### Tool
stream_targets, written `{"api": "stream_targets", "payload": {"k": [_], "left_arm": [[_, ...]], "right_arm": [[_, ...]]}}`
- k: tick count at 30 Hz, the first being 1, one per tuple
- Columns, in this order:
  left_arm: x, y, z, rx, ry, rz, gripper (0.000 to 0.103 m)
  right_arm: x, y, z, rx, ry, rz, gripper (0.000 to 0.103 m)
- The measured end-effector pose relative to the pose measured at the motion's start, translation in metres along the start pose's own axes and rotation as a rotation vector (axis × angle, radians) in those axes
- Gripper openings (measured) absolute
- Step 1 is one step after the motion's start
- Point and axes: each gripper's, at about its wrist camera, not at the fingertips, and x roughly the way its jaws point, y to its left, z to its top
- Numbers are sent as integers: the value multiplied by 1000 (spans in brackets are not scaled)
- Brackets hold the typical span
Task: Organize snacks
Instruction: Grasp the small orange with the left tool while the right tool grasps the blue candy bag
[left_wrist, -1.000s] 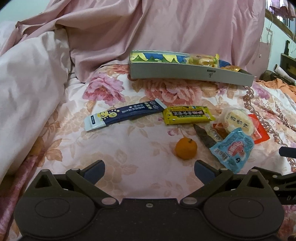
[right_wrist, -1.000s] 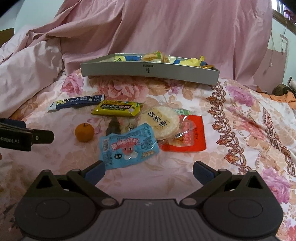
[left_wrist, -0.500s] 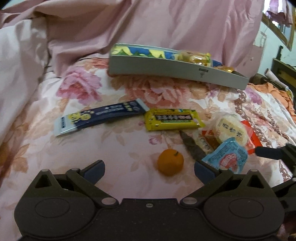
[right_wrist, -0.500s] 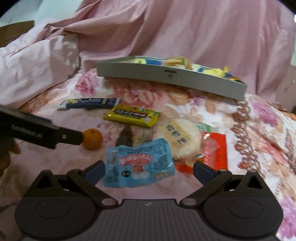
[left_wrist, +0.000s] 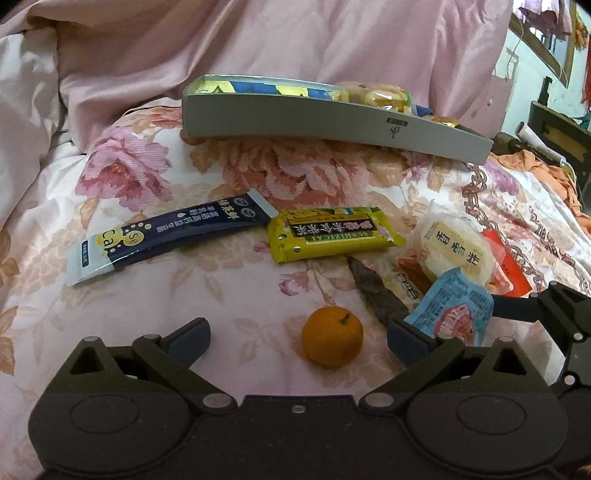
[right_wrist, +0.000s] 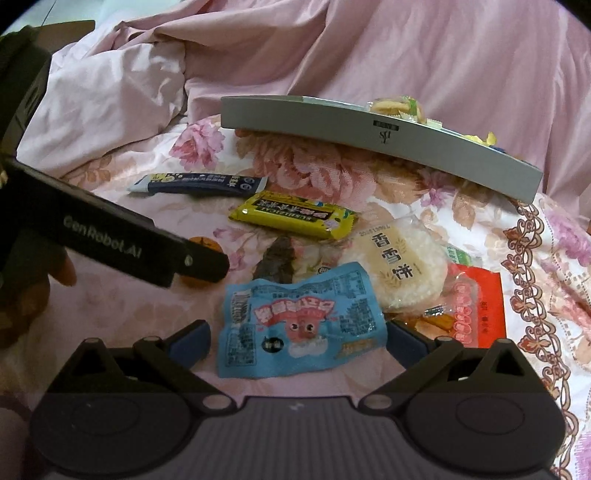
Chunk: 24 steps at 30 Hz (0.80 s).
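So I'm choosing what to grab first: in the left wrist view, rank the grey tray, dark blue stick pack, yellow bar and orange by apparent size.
1. Grey tray
2. Dark blue stick pack
3. Yellow bar
4. Orange, smallest despite lying nearest the camera.

Pretty dim indoor light, warm pinkish cast over everything. Only bright spot is the window (left_wrist: 543, 33) up at 1 o'clock in the left wrist view. Fisheye bends the gray tray (left_wrist: 332, 118) and blacks out the corners. Soft shadows, slight blur, grainy overall.
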Motion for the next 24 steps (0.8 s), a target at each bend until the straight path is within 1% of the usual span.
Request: {"api": "stream_targets", "payload": {"k": [4, 6, 10, 12, 13, 15, 17, 20, 24], "left_arm": [[-1, -2, -1, 14, -2, -11, 91], [-2, -2, -1, 15, -5, -17, 84], [-3, -3, -1, 13, -10, -28, 72], [-4, -4, -1, 16, -12, -31, 59], [-4, -4, -1, 20, -14, -35, 57], [-5, -6, -2, 27, -14, -57, 44], [-3, -8, -3, 34, -3, -77, 38], [-3, -11, -6, 47, -4, -77, 37], [-3, -11, -7, 36, -6, -79, 37]], "right_arm": [[-2, 3, -1, -7, -22, -17, 101], [-3, 5, -1, -18, -31, -23, 97], [-3, 6, -1, -22, -34, -24, 94], [-3, 5, -2, -18, -35, -21, 93], [-3, 6, -2, -18, -34, -20, 93], [-4, 6, -2, -21, -33, -18, 93], [-4, 8, -2, -24, -30, -19, 92], [-3, 8, -2, -22, -24, -18, 92], [-3, 9, -2, -23, -16, -17, 91]]}}
